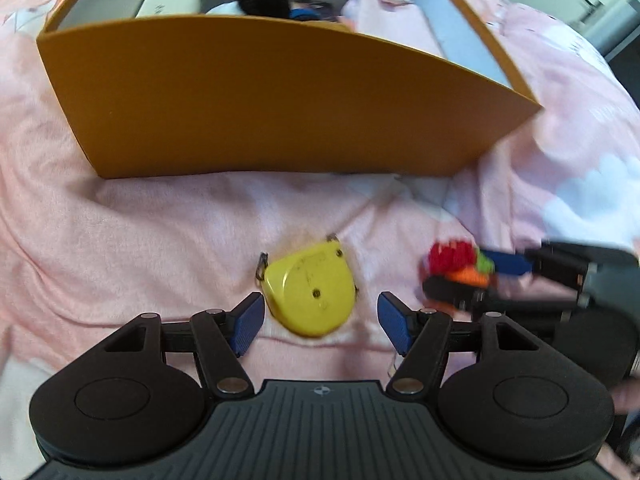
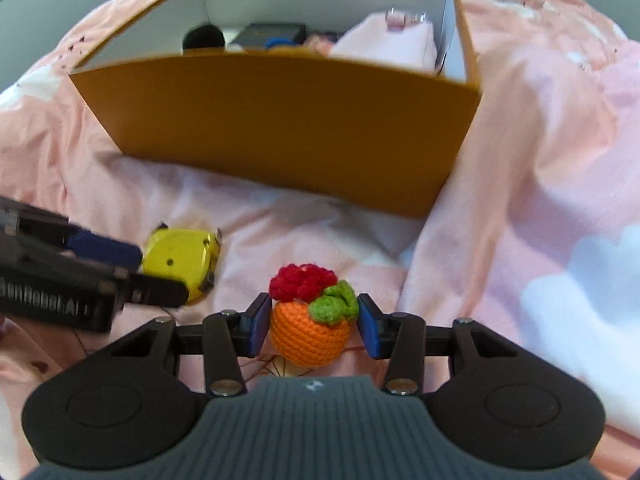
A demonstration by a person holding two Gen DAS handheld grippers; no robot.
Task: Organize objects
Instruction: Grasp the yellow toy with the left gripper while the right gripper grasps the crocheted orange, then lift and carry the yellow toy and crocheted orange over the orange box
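Nearest the left wrist camera, the left gripper (image 1: 320,320) hangs low over the pink blanket (image 1: 140,220) with its jaws spread wide, and the yellow tape measure (image 1: 310,290) lies flat on the cloth between the blue pads (image 1: 247,322), neither pad touching it. Right of it, the right gripper (image 1: 460,280) reaches in from the side around the crochet orange (image 1: 468,274).

Seen from the right wrist view, the left gripper (image 2: 160,270) enters at the left edge, its fingers straddling the tape measure (image 2: 180,256). At the middle, the right gripper (image 2: 312,322) has its jaws parted around the crochet orange (image 2: 308,336), which sits on the blanket (image 2: 520,200) topped by a red tuft and green leaves; the pads (image 2: 258,324) stand just beside its flanks, and firm contact cannot be made out. Beyond both, the orange box (image 2: 280,128) stands open on the bed, holding a dark round thing, a dark flat case and a pale pink pouch (image 2: 392,46) at its right end.
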